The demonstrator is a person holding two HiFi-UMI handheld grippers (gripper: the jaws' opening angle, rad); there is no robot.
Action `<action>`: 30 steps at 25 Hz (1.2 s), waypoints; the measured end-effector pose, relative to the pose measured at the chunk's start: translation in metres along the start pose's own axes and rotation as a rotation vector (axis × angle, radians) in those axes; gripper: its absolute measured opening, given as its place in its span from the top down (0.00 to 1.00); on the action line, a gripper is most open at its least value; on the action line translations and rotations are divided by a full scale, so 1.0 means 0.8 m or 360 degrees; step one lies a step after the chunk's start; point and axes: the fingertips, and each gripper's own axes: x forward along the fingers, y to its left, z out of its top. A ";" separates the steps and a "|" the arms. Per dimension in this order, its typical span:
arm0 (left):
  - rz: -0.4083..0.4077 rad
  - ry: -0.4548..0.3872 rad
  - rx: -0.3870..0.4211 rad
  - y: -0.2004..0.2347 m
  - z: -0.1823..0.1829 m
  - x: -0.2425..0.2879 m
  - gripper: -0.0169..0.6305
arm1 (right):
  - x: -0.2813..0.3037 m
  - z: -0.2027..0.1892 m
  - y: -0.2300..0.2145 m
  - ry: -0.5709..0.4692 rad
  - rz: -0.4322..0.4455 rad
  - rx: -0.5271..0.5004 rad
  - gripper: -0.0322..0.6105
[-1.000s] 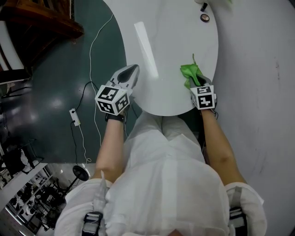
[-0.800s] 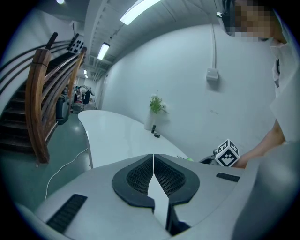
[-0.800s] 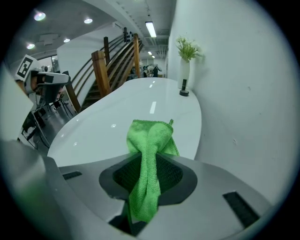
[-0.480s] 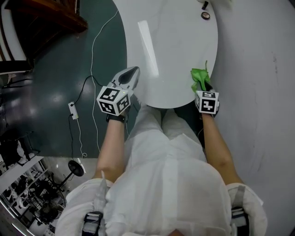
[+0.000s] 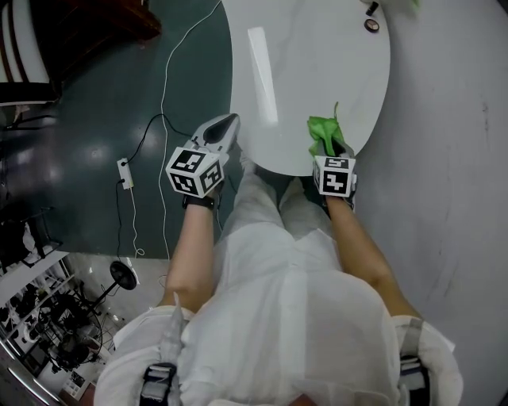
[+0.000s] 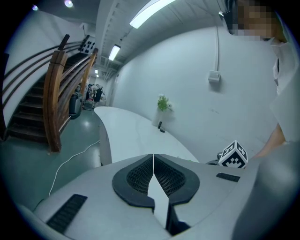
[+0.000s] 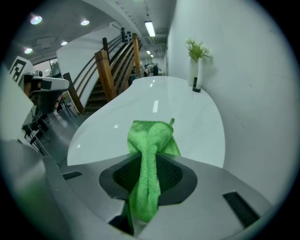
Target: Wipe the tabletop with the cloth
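A bunched green cloth (image 5: 322, 132) (image 7: 149, 145) rests on the near end of the white oval tabletop (image 5: 309, 71) (image 7: 154, 117). My right gripper (image 5: 327, 147) (image 7: 149, 161) is shut on the cloth, whose tail hangs back between the jaws. My left gripper (image 5: 225, 127) (image 6: 153, 161) hovers off the table's left edge, over the dark floor, with its jaws shut together and nothing between them.
A white vase with a green plant (image 7: 194, 63) (image 6: 161, 105) and small dark items (image 5: 371, 24) stand at the table's far end by the white wall (image 5: 452, 119). A white cable and power strip (image 5: 125, 174) lie on the green floor. A wooden staircase (image 7: 112, 70) rises to the left.
My right gripper slid the cloth rightward toward the table's edge, then back left along the near end. The left gripper stayed beside the table's left edge.
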 end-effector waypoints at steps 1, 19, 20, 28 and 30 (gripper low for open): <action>0.0006 0.0000 -0.0003 0.001 -0.003 -0.003 0.95 | 0.003 0.003 0.016 -0.0003 0.0033 -0.0031 0.82; 0.0070 0.0031 -0.0046 0.013 -0.037 -0.035 0.95 | 0.021 0.012 0.242 -0.0021 0.0644 -0.0756 0.82; 0.0067 0.0032 -0.0046 0.012 -0.036 -0.034 0.95 | 0.017 0.007 0.245 -0.0023 0.0674 -0.0804 0.82; -0.0018 0.0028 -0.0024 -0.019 -0.025 0.002 0.95 | -0.014 -0.030 0.167 -0.0009 0.0654 -0.0736 0.82; -0.0044 0.0029 -0.0011 -0.026 -0.024 0.013 0.95 | -0.015 -0.036 0.135 -0.0005 0.0604 -0.0680 0.82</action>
